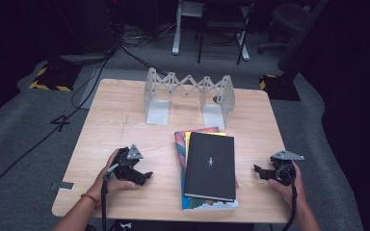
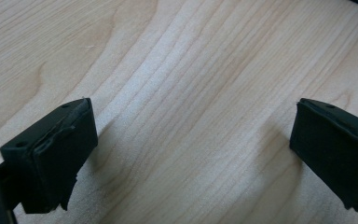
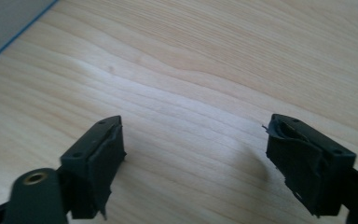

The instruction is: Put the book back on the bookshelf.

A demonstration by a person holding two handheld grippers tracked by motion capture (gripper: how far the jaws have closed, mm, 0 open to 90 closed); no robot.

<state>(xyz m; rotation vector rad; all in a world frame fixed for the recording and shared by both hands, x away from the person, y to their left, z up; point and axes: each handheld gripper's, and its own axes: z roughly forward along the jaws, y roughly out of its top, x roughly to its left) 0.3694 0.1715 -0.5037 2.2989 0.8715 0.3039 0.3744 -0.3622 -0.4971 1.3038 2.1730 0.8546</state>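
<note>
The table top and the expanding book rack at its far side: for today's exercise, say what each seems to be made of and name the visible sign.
Table top: pale wood or wood-look laminate, matt; the gripper views show flowing grain lines, though the look cannot tell solid wood from veneer.
Book rack: probably light grey painted metal, judging by its thin flat end plates and criss-cross lattice; plastic is possible.

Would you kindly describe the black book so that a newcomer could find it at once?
On the wooden table, look in front of the grey expanding bookend rack. The black book tops a small stack; the books beneath have colourful covers.
</note>
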